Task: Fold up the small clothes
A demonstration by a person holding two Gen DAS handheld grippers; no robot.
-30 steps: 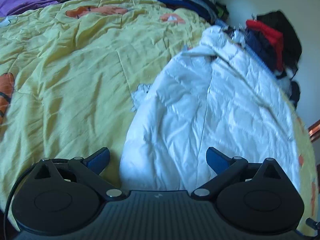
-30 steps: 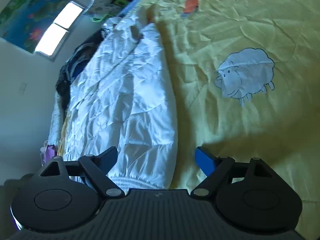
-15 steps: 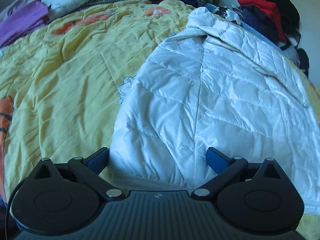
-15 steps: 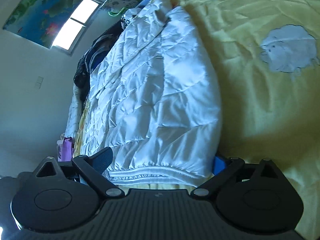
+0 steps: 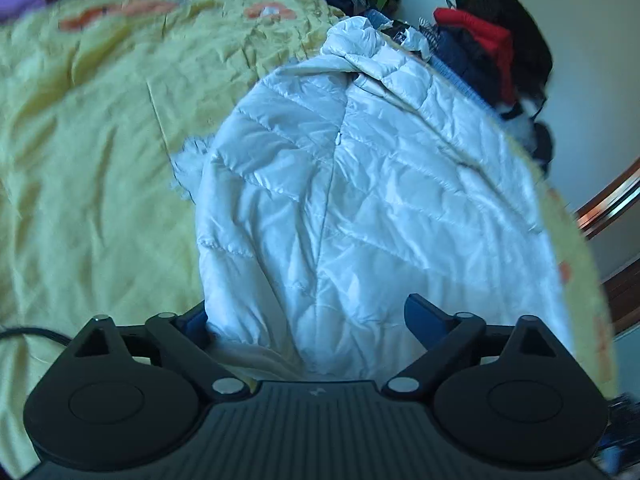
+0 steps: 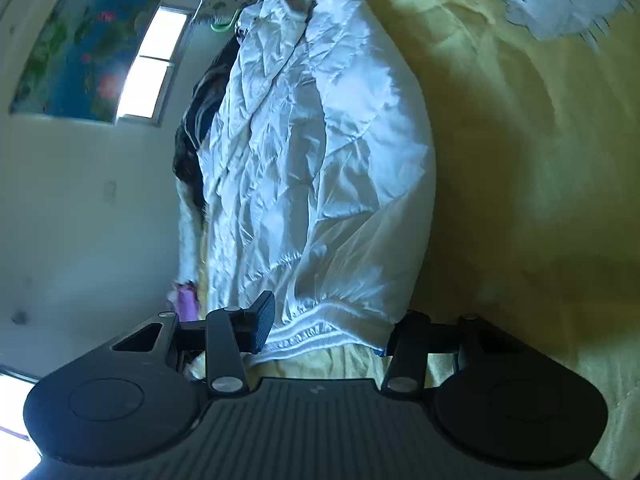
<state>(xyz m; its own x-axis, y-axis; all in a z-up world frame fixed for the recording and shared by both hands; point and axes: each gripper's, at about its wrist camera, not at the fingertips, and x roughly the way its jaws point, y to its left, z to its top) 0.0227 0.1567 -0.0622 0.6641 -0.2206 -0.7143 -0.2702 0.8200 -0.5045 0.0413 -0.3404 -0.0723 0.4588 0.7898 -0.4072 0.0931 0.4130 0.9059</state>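
The jacket (image 5: 360, 184) lay on the bedspread (image 5: 100, 168), with piled clothes (image 5: 488, 44) behind it by the wall (image 6: 80, 208).

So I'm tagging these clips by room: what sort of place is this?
Most likely a bedroom: a yellow quilt with a sheep print covers a bed, clothes are piled at its far edge, and a window is set in the wall.

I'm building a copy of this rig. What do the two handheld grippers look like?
Both match: a black ribbed body with a small pale logo and two round black discs, from which angled black link arms with silver pivot pins carry blue-padded fingers. The left gripper has a thin black cable trailing off beside it; the right gripper shows none.
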